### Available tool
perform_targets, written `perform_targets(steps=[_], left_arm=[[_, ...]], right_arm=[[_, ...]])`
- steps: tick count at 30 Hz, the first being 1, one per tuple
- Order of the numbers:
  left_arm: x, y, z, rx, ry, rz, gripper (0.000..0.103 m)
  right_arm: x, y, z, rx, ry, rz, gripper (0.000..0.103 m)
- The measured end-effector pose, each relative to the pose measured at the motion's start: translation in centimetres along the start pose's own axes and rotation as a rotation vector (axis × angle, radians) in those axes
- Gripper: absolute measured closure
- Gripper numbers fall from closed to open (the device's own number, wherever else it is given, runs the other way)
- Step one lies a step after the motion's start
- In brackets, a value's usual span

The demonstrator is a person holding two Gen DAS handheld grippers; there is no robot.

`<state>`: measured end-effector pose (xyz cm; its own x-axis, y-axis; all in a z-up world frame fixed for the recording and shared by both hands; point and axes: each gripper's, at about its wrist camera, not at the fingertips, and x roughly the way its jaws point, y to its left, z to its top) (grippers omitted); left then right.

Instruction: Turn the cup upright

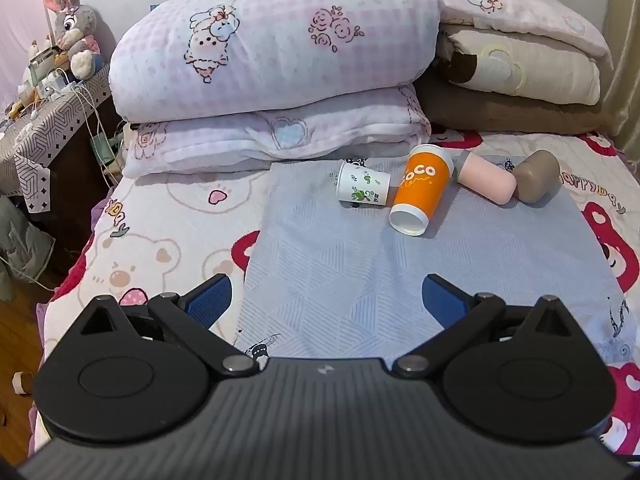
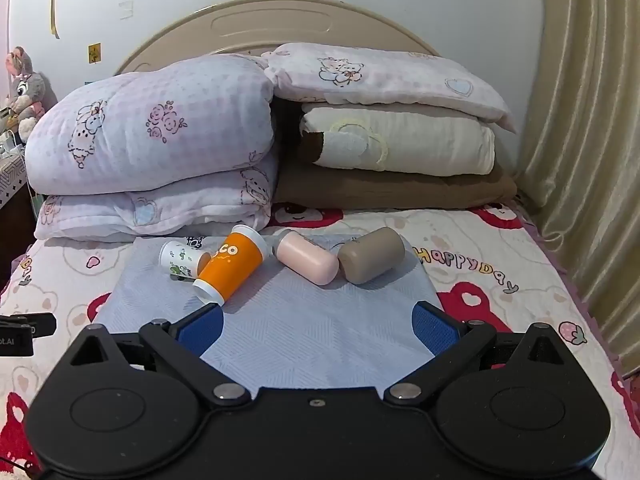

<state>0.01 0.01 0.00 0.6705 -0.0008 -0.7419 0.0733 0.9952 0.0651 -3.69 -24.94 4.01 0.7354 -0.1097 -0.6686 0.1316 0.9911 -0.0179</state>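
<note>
Several cups lie on their sides in a row on a pale blue cloth [image 1: 340, 280] on the bed. From left: a small white paper cup with green print [image 1: 363, 188] [image 2: 181, 259], an orange cup with white rims [image 1: 421, 193] [image 2: 230, 268], a pink cup [image 1: 487, 180] [image 2: 309, 260] and a brown cup [image 1: 536, 176] [image 2: 372, 254]. My left gripper [image 1: 326, 300] is open and empty, well short of the cups. My right gripper [image 2: 318, 330] is open and empty, just in front of the cups.
Folded pink quilts [image 1: 272, 80] and cream and brown blankets [image 2: 396, 148] are stacked behind the cups against the headboard [image 2: 276, 24]. A cluttered side table [image 1: 44, 120] with a plush rabbit [image 1: 74, 32] stands left of the bed. A curtain [image 2: 588, 160] hangs at the right.
</note>
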Motion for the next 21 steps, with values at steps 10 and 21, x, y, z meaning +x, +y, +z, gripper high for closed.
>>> perform_targets(steps=[10, 21], left_arm=[[-0.07, -0.05, 0.05, -0.01, 0.004, -0.011, 0.0], [0.04, -0.8, -0.39, 0.025, -0.005, -0.013, 0.0]], right_arm=[[0.03, -0.13, 0.11, -0.008, 0.005, -0.01, 0.001], [0.48, -0.35, 0.07, -0.008, 0.014, -0.024, 0.001]])
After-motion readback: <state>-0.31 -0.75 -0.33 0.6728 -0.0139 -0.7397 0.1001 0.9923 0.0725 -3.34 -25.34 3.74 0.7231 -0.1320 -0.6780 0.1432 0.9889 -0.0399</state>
